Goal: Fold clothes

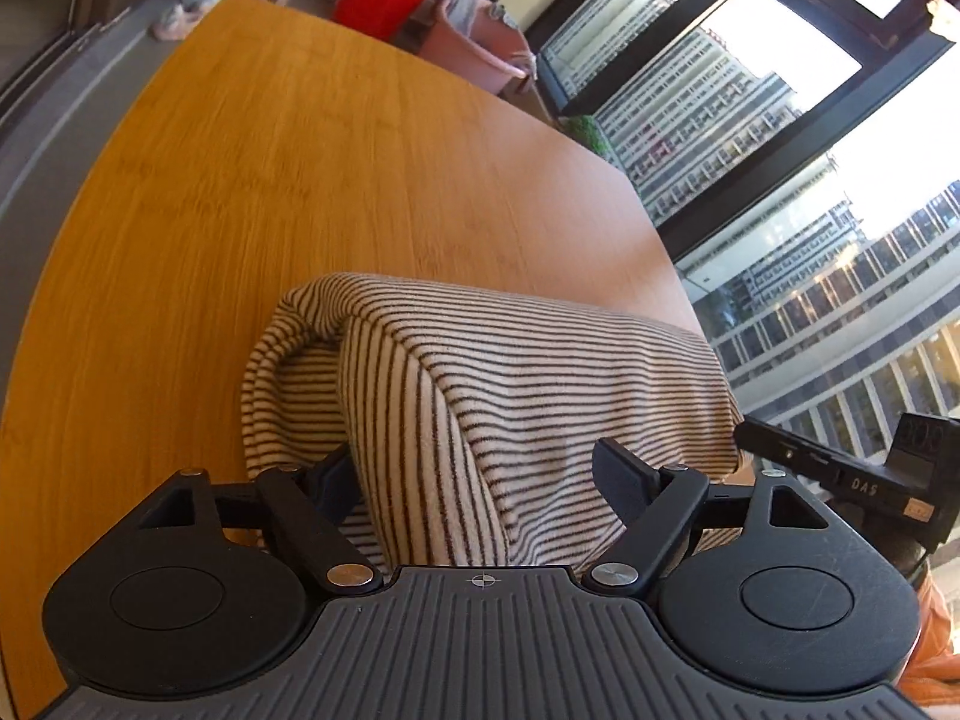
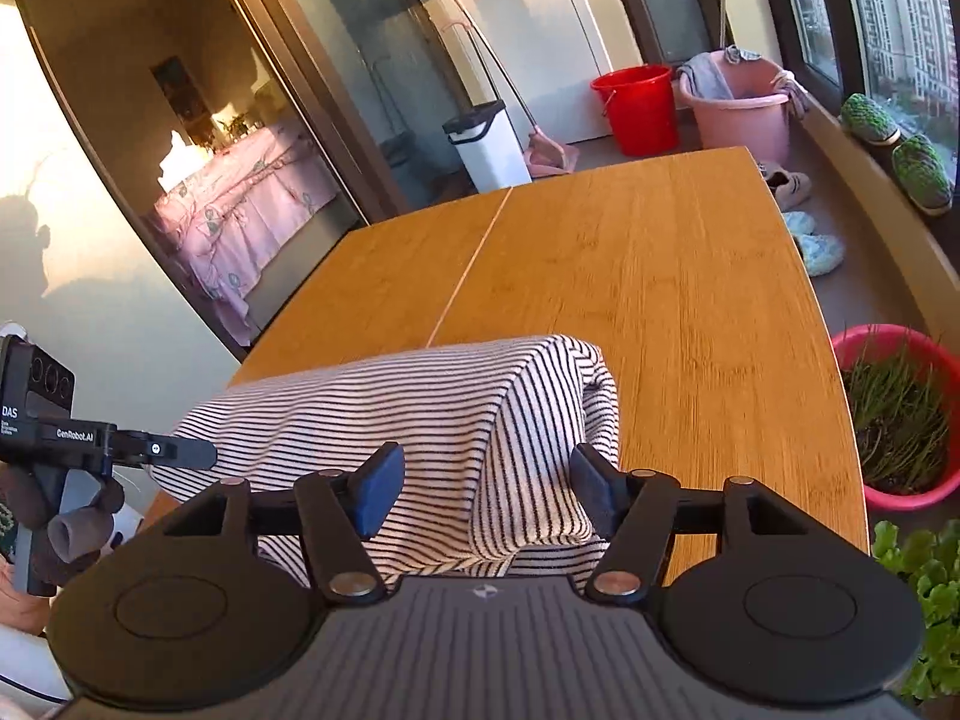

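A striped garment (image 1: 510,396), already folded thick, lies at the near edge of the bench (image 1: 270,180), straddled by the left tool (image 1: 480,480) and right tool (image 2: 486,492), both parted and gripping nothing; closing on it seems called for next.
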The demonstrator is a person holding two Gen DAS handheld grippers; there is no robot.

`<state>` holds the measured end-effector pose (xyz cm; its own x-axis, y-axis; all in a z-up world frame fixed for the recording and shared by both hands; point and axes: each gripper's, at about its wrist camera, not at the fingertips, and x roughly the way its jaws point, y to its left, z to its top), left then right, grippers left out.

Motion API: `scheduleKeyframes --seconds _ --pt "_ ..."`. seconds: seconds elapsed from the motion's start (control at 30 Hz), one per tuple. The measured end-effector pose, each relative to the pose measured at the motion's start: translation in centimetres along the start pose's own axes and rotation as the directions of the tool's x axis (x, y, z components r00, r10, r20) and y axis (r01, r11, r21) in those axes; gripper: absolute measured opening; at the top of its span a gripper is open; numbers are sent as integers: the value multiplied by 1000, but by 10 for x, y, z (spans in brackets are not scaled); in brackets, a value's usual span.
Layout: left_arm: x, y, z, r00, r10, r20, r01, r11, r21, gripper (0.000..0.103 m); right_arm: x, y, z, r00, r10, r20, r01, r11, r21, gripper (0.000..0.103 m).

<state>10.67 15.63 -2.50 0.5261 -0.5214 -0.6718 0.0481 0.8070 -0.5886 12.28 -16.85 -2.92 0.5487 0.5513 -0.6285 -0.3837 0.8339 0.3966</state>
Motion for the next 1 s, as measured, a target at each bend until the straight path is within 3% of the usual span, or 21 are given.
scheduleKeyframes --seconds 0.17,0.23,0.3,0.47,0.57,0.63,0.77,0.87,0.93,0.97,1.0 --pt "15 2 19 1000 -16 10 16 999 28 64 29 8 8 1000 -12 -10 11 998 -67 63" --pt "20 2 33 1000 -3 30 1 998 56 54 38 12 18 1000 -24 8 25 994 -105 36" --pt "21 2 53 997 6 72 -10 998 65 42 47 15 27 999 -35 28 39 989 -143 20" --pt "2 -17 86 984 -37 176 18 994 108 36 45 14 86 986 -12 165 29 995 -100 10" --pt "-10 -28 71 982 -57 178 29 987 155 36 26 18 93 976 32 215 -5 992 -124 9" --pt "-11 -32 50 988 -60 141 35 984 175 36 14 20 80 979 49 200 -20 990 -142 5" --pt "-1 -19 10 998 11 58 -22 981 195 37 -3 16 33 992 69 102 -56 990 -126 4" --pt "1 0 3 999 33 27 -36 989 144 44 -6 12 4 1000 20 21 -17 993 -117 6" --pt "-3 7 6 999 6 39 -10 995 101 48 -9 6 -5 1000 -19 14 20 996 -90 19" --pt "-6 7 7 999 -16 50 11 996 88 55 -10 1 -4 999 -25 27 27 998 -61 26" --pt "-8 7 8 998 -39 57 35 996 77 65 -11 -5 -3 999 -32 41 33 999 -30 40"
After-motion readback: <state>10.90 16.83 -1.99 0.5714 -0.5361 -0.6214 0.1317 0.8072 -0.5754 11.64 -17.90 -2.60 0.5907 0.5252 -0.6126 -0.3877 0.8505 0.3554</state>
